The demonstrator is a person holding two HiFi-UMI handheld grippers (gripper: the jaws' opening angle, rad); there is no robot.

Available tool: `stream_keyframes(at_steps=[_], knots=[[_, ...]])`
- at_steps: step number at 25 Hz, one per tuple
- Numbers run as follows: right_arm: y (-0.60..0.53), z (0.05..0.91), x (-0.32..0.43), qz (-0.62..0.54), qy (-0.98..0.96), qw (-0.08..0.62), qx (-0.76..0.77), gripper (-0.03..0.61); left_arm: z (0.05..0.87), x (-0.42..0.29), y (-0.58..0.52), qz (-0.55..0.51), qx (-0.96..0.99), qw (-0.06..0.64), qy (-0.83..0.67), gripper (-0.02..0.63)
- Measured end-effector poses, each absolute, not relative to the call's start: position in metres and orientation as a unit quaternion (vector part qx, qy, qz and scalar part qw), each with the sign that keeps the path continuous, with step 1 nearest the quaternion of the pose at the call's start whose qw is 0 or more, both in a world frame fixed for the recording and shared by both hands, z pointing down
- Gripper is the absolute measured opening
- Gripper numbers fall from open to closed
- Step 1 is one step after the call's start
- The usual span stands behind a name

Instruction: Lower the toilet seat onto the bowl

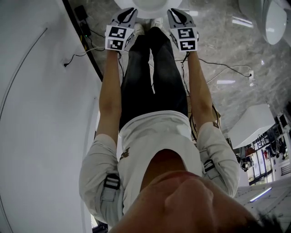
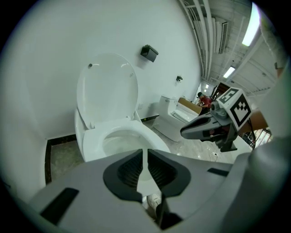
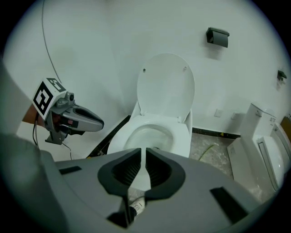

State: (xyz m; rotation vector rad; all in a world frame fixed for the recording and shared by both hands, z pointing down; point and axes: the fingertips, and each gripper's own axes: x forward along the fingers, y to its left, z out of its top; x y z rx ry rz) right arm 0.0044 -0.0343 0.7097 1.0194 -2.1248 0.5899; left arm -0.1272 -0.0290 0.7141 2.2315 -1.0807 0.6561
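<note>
A white toilet stands against the white wall. Its lid (image 2: pixel 107 88) (image 3: pixel 166 84) stands upright, and the seat ring (image 2: pixel 93 139) (image 3: pixel 179 134) lies flat on the bowl (image 1: pixel 145 7). My left gripper (image 2: pixel 145 152) (image 1: pixel 129 10) hovers in front of the bowl, its jaws a narrow slit apart with nothing between them. My right gripper (image 3: pixel 143 151) (image 1: pixel 175 11) hovers beside it at the same height, its jaws also only slightly apart and empty. Neither touches the toilet. Each gripper shows in the other's view: the right gripper's snout (image 2: pixel 186 132) and the left gripper's snout (image 3: pixel 101 123).
A second toilet (image 2: pixel 175 120) (image 3: pixel 263 145) stands to the right on the marble floor. A black fixture (image 2: pixel 148 53) (image 3: pixel 217 36) hangs on the wall above. Cables (image 1: pixel 218 68) trail over the floor, and a green hose (image 3: pixel 207 149) lies by the bowl. The person's legs (image 1: pixel 152 68) stand before the toilet.
</note>
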Motion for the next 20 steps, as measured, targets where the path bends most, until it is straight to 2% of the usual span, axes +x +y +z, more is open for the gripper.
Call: stream_keyframes(at_steps=[20], knots=[[-0.067, 0.405, -0.01, 0.082, -0.88, 0.174, 0.435, 0.02, 0.413, -0.113, -0.069, 0.107, 0.881, 0.109, -0.449, 0.026]])
